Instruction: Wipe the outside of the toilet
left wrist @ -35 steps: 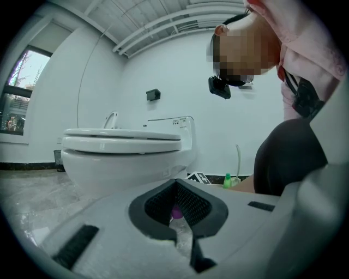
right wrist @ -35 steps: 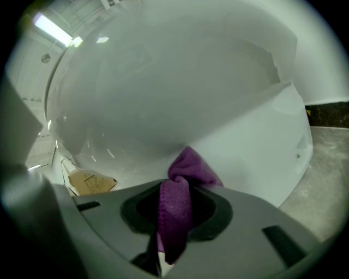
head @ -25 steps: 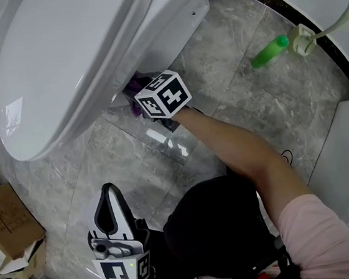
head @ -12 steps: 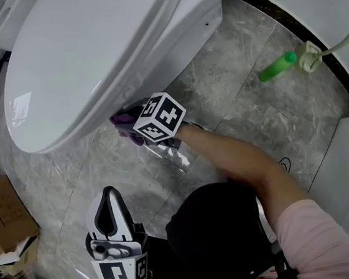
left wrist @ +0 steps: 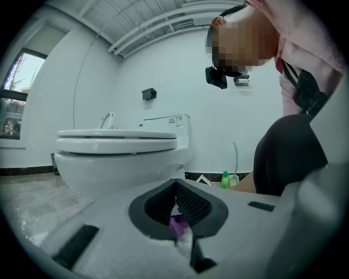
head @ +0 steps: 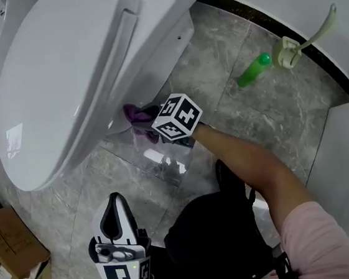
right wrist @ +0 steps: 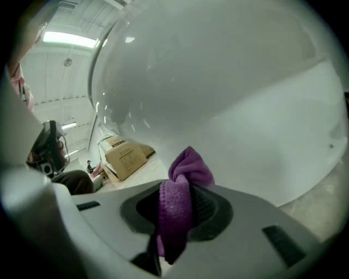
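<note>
The white toilet [head: 67, 73] with its lid down fills the upper left of the head view. My right gripper [head: 152, 121] is shut on a purple cloth [head: 137, 114], which is pressed against the lower side of the bowl, just above the floor. In the right gripper view the cloth [right wrist: 189, 165] bunches out of the shut jaws of the right gripper [right wrist: 181, 185] against the curved bowl wall [right wrist: 229, 109]. My left gripper [head: 113, 203] hangs low at the bottom left, away from the toilet, shut with nothing in it. In the left gripper view its tips [left wrist: 174, 183] meet, facing the toilet [left wrist: 117, 158].
A green bottle [head: 253, 70] lies on the grey marble floor beside a toilet brush holder [head: 288, 51] at the upper right. A cardboard box [head: 11, 245] stands at the lower left. A white curved wall [head: 346, 160] bounds the right. The person's dark-clothed legs are at the bottom.
The right gripper and the purple cloth have slid along the lower side of the bowl. The left gripper has stayed low at the bottom left.
</note>
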